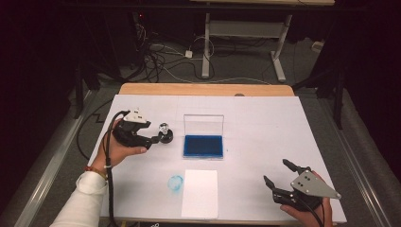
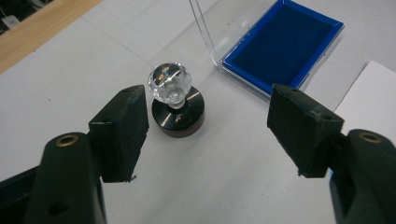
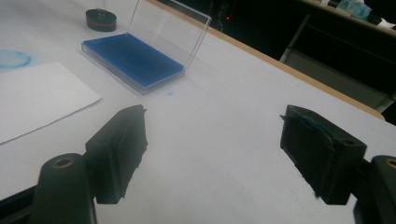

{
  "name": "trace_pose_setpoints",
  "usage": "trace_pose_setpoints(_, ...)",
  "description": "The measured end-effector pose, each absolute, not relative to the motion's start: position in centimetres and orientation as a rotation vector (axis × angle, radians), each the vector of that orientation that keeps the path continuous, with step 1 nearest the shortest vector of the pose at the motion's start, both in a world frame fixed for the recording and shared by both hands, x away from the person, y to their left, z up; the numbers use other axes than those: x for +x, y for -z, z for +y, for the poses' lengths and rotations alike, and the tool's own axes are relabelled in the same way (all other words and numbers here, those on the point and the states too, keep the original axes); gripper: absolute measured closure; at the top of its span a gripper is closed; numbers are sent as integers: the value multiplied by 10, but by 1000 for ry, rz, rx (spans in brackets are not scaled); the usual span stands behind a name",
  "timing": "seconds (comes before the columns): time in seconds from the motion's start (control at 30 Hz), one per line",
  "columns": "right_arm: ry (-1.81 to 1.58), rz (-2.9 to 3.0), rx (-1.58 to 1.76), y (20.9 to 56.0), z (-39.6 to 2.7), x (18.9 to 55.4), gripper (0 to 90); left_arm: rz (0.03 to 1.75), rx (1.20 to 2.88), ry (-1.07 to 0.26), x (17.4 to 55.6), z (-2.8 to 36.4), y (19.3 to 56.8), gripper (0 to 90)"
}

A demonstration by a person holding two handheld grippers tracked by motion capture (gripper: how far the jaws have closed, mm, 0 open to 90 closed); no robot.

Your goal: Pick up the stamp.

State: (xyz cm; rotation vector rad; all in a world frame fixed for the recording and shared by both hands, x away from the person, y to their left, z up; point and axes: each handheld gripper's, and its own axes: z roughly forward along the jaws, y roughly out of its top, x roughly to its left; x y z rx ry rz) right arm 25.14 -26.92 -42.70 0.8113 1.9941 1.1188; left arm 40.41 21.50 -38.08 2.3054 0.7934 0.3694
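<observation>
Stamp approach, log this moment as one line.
left gripper: open, nearing stamp | right gripper: open, idle | ink pad: lid up

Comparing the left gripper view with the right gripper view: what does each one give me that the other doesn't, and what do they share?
The left gripper view alone gives the stamp's crystal knob atop its round black base, standing just ahead of the open left gripper, nothing between the jaws. The right gripper view alone gives the blue smudge on the table, the table's wooden far edge beside the ink pad, and the open right gripper over bare tabletop. Both share the blue ink pad with its clear lid raised, and the white paper sheet.
</observation>
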Motion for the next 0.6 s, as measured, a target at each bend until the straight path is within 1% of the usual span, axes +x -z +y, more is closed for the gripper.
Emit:
trace_pose_setpoints(0.27, -1111, 2006, 808, 429, -268, 252, 226, 825, 2426, -355, 433, 198, 390, 284)
trace_pose_setpoints(0.43, -1108, 2012, 816, 430, -269, 253, 226, 830, 2475, -351, 445, 188, 398, 284)
trace_pose_setpoints(0.6, -1115, 2026, 821, 431, -270, 254, 226, 852, 2488, -338, 455, 184, 406, 291)
